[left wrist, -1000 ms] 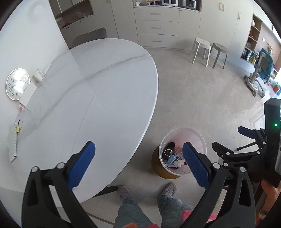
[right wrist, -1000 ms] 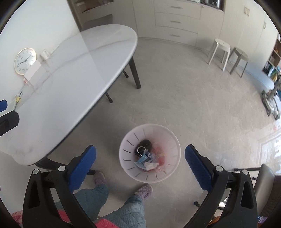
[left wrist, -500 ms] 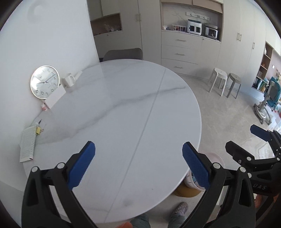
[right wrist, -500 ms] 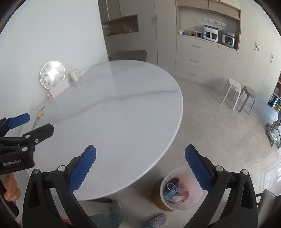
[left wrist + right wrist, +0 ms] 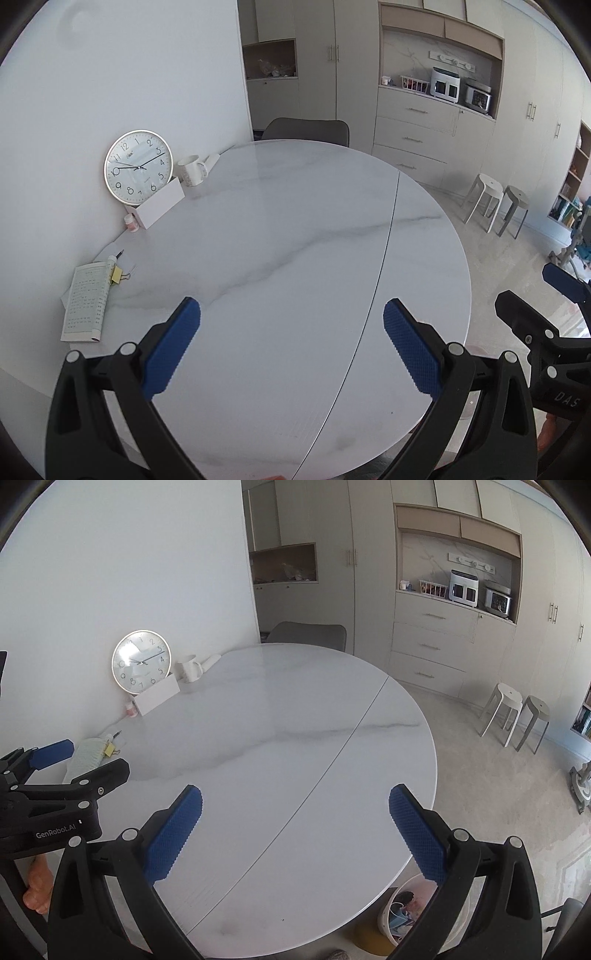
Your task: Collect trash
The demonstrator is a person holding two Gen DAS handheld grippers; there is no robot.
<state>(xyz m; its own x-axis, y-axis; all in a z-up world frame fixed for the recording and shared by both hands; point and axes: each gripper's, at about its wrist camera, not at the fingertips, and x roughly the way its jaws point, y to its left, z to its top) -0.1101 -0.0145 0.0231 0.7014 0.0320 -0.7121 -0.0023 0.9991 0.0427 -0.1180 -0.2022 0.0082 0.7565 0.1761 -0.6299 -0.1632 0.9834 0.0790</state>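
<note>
Hovering: left gripper (image 5: 291,332), right gripper (image 5: 295,816), jaws wide, empty | tabletop (image 5: 295,240) centre frame | bin (image 5: 397,914) lower right: contents probably light, soft, pinch by edge.

desk (image 5: 280,236): round white marble top, grey veining, one straight seam across it, set against the wall
far left edge: wall clock (image 5: 138,167) leaning on the wall, white card (image 5: 162,205) propped in front, white mug (image 5: 192,170) beside
left edge: printed booklet (image 5: 86,301), yellow binder clip (image 5: 117,275)
floor (image 5: 491,775): two stools (image 5: 517,716), white bin (image 5: 406,912) holding trash beside the desk
</note>
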